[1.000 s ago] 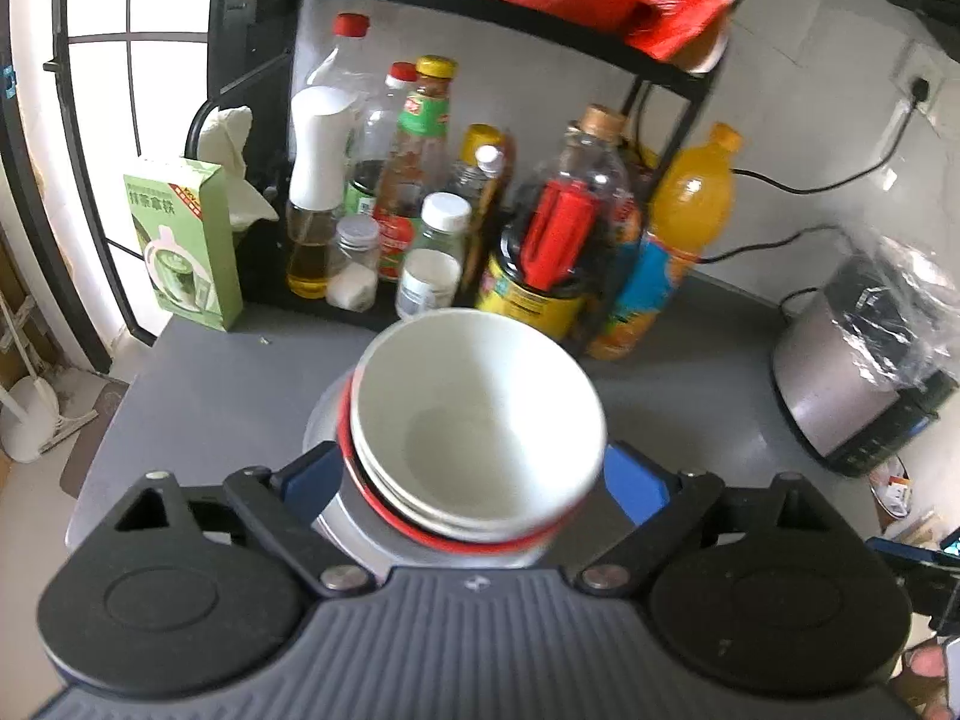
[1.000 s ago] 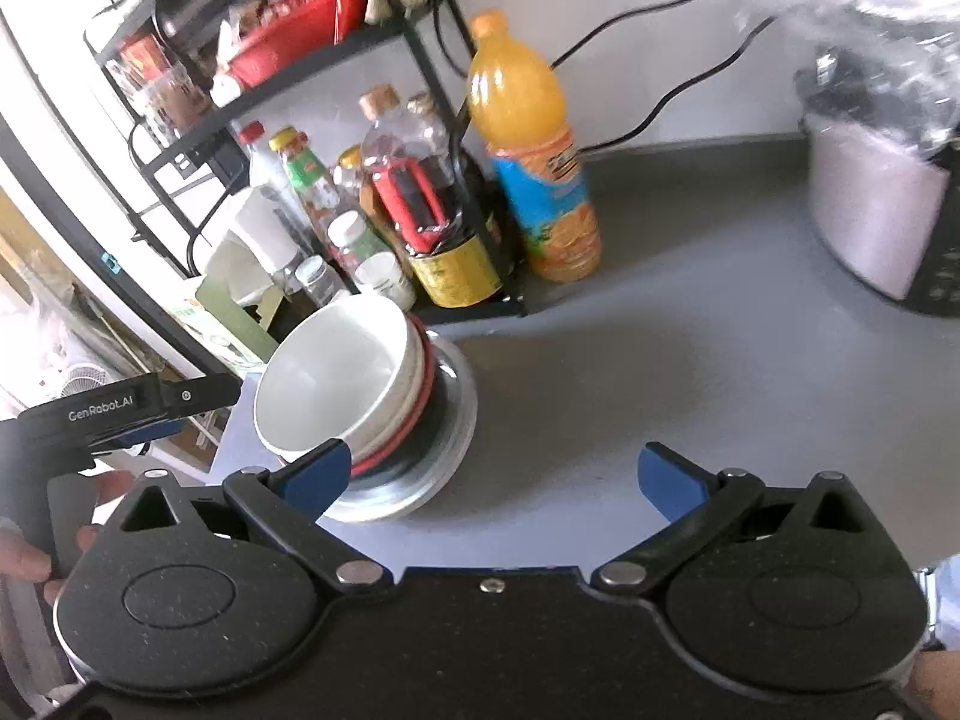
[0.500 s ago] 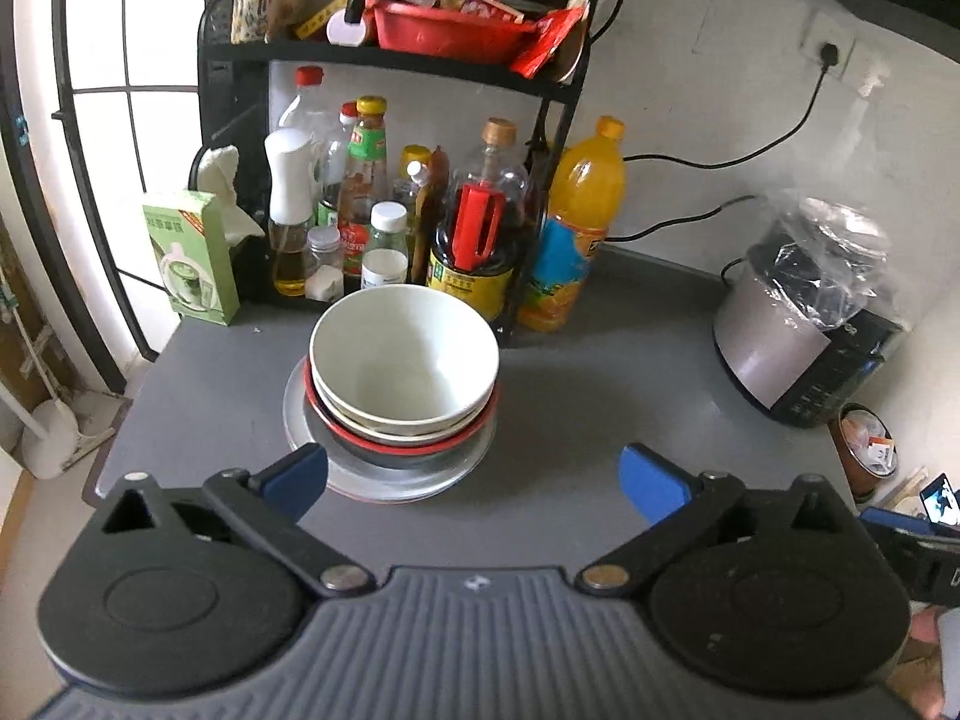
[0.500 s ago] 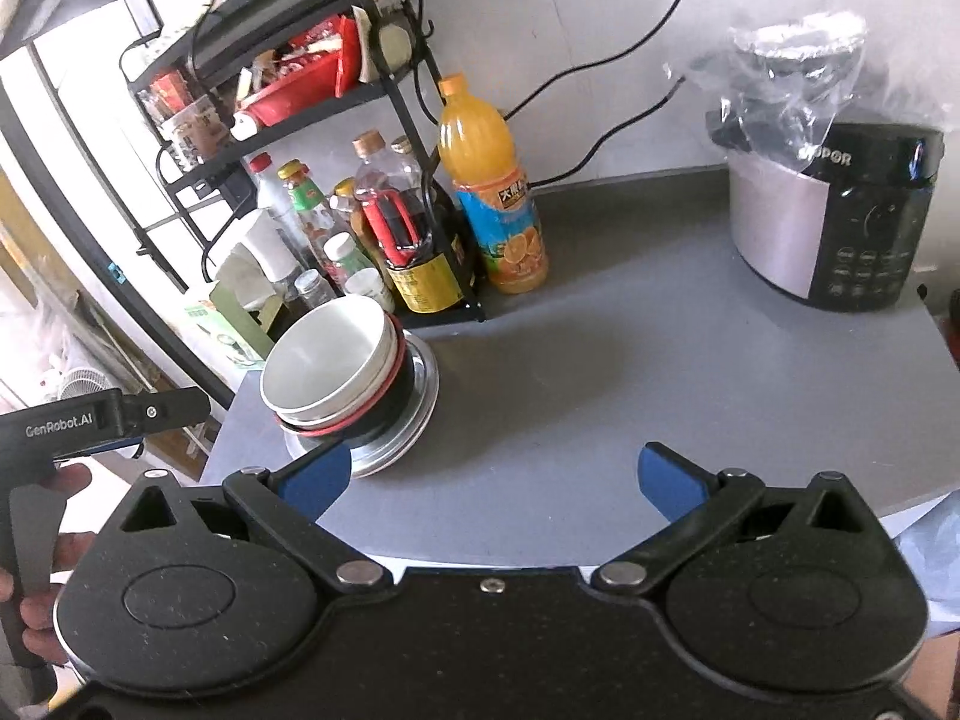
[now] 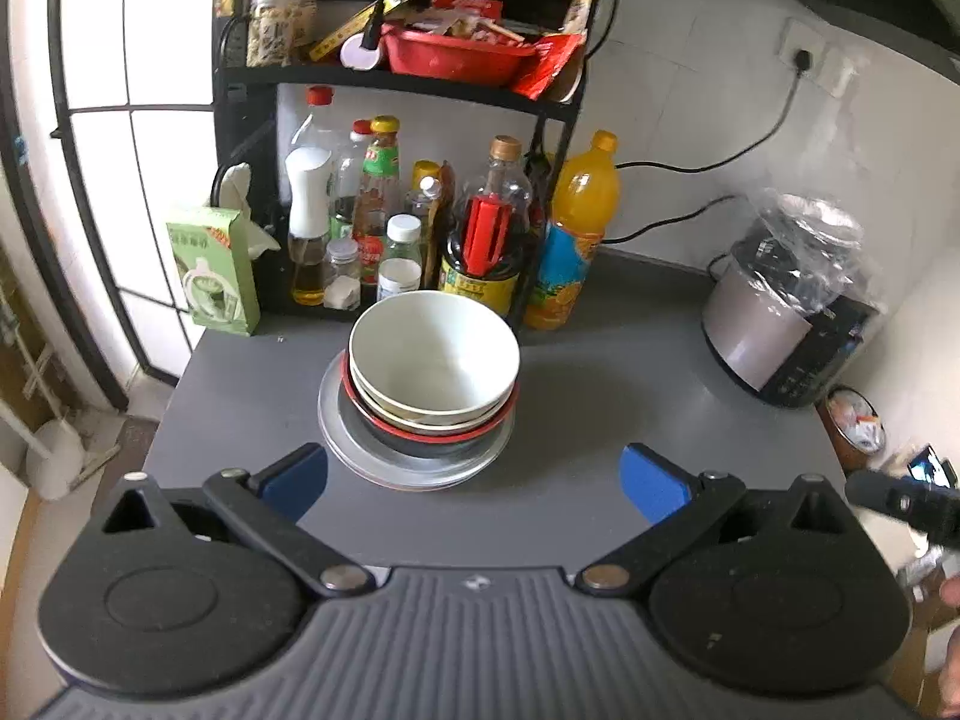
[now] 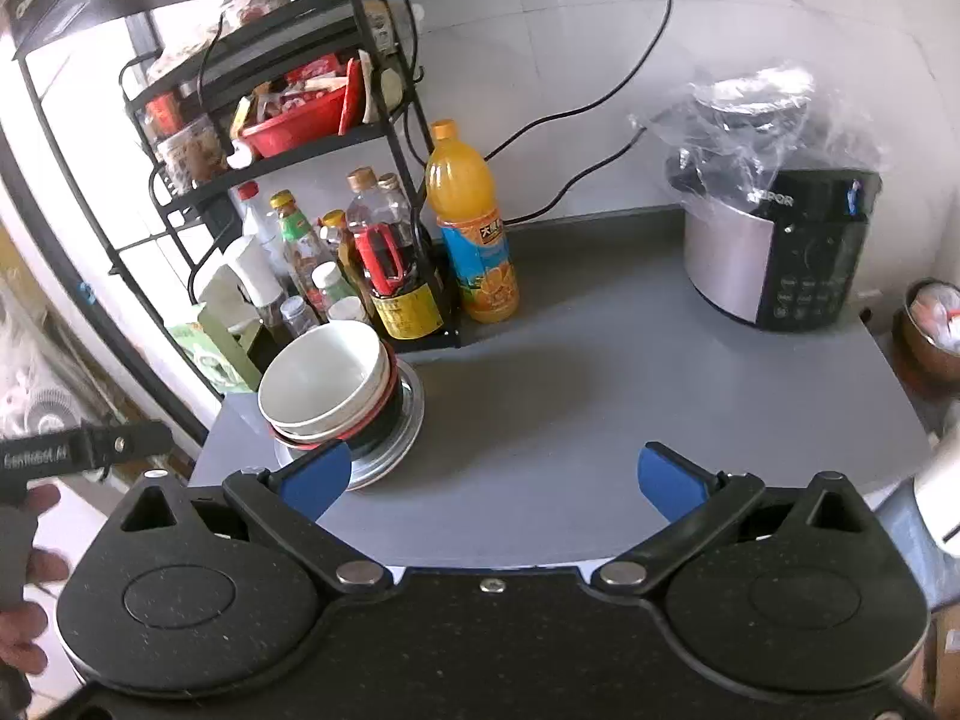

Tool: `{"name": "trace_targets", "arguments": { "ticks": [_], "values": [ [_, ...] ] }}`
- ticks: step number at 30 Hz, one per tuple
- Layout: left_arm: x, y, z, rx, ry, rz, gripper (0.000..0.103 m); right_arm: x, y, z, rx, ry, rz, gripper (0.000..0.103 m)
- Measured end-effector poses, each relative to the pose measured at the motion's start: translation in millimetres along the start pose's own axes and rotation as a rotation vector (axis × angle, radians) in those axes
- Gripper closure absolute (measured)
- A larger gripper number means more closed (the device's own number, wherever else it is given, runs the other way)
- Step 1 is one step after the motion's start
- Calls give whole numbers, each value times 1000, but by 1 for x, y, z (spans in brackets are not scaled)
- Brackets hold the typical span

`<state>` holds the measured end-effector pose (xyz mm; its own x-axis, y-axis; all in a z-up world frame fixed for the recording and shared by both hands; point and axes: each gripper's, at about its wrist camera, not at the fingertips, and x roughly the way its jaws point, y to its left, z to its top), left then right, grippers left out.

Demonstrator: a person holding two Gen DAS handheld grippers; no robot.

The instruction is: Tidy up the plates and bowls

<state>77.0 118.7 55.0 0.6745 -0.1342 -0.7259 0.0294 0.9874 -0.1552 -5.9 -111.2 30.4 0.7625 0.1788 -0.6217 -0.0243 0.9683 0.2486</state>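
The left gripper [image 5: 474,474] had its jaws wide apart, holding nothing. The stack of bowls and plates [image 5: 429,402] sat just ahead of it, near the grey counter's [image 5: 600,420] left edge. The right gripper [image 6: 495,474] was spread too, with bare counter ahead.

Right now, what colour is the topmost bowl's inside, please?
White, clearest in the left wrist view: topmost bowl.

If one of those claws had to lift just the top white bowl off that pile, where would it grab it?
On the rim of the top white bowl, I'd guess: one finger inside, one outside, coming down from above on the near side. The bowl sits nested in the others, so only its lip stands clear; bottles crowd the far side.
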Motion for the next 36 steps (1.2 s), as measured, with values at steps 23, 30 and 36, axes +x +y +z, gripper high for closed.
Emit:
{"name": "trace_targets", "arguments": {
  "ticks": [23,30,36],
  "values": [
    [-39,6,-48,179,-38,76,0,-20,50,-48,-37,-51,-48,0],
    [-40,8,-64,171,-14,77,0,-24,52,-61,-38,-45,-111,0],
    [-42,8,-78,141,13,94,0,-35,53,-65,33,8,-144,0]
  ]
}}
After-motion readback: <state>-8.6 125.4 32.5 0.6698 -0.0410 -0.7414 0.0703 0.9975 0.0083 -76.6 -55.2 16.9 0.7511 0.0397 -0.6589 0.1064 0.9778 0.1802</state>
